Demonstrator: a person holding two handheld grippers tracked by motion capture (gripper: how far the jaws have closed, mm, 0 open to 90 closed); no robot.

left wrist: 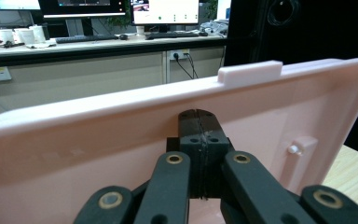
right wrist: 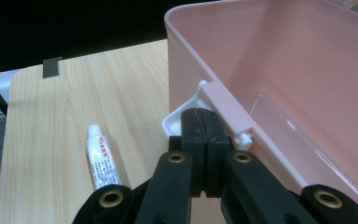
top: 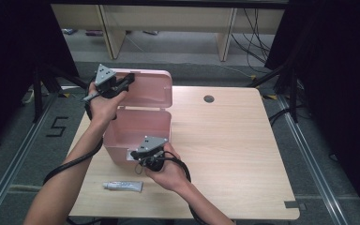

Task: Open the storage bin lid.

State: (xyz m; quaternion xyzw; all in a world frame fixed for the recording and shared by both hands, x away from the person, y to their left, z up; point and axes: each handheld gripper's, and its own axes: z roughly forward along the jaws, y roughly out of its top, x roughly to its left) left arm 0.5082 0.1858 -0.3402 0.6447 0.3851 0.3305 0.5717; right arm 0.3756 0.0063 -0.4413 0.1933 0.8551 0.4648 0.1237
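From the high view, pink box (top: 138,133) sat open on the table (top: 225,150), tube (top: 123,186) near its front. Left gripper (left wrist: 198,122) view: fingers closed together against the raised lid (left wrist: 261,107). Right gripper (right wrist: 200,122) view: fingers closed at the box's front latch (right wrist: 186,116).

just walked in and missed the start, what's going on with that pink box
A person holds a tool in each hand at a wooden table. The left tool, jaws closed, presses against the raised lid of a pink box, keeping it open. The right tool, also closed, sits at the latch on the box's front wall. The box looks empty. A small white tube lies on the table in front of it, untouched.
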